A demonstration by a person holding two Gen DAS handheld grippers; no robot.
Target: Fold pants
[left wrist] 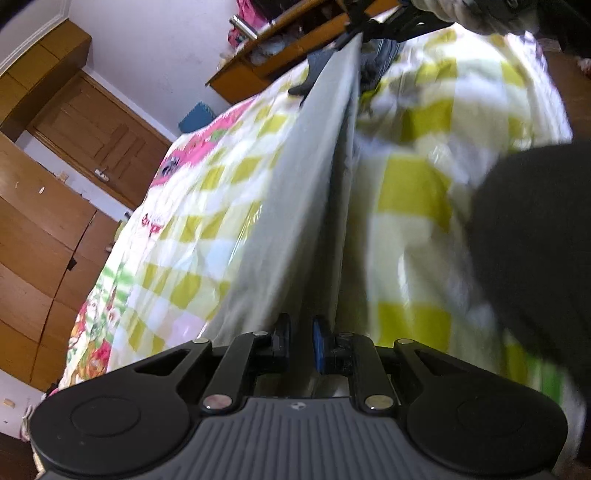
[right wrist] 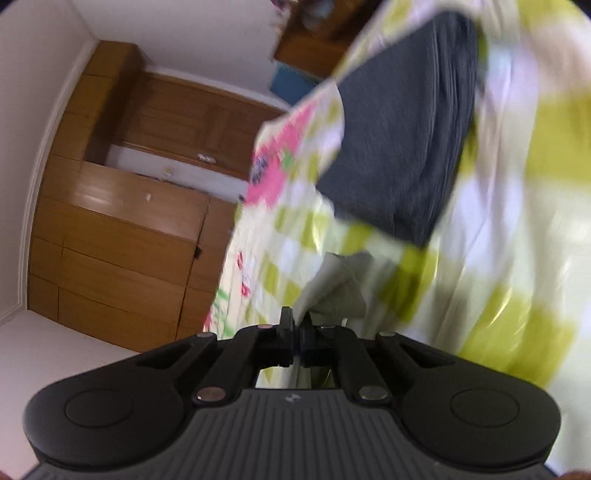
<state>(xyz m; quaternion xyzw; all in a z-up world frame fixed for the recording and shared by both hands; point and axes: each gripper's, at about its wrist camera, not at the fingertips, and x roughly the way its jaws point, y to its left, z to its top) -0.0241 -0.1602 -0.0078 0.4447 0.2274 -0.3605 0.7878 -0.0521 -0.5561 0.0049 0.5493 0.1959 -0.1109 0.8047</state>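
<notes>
Two grippers in view, both on the light grey pants (left wrist: 314, 192) over the bed (left wrist: 413, 192), which has a yellow-green and white checked cover with pink floral print at one edge. Left gripper (left wrist: 302, 343): fingers clenched on a bunched fold of the pants, fabric running between the pads and away from the camera as a taut ridge raised off the bed cover. At the far end of that ridge, top of the left wrist view, the other gripper (left wrist: 373, 29) meets the same fabric; grip detail there is too small to tell. Right gripper (right wrist: 295, 341) in its own view: fingers pressed together with almost no gap, a crumpled bit of the light grey cloth (right wrist: 336, 284) sitting just beyond the tips; cannot tell from the blur whether an edge is actually pinched. A folded dark grey garment (right wrist: 399, 147) lies flat on the bed, farther up the bed than the pants. Brown wooden cabinets (right wrist: 122, 229) stand beside the bed, along the white wall. A dark out-of-focus shape (left wrist: 532, 251) covers part of the bed on the right of the left wrist view; cannot identify it.
</notes>
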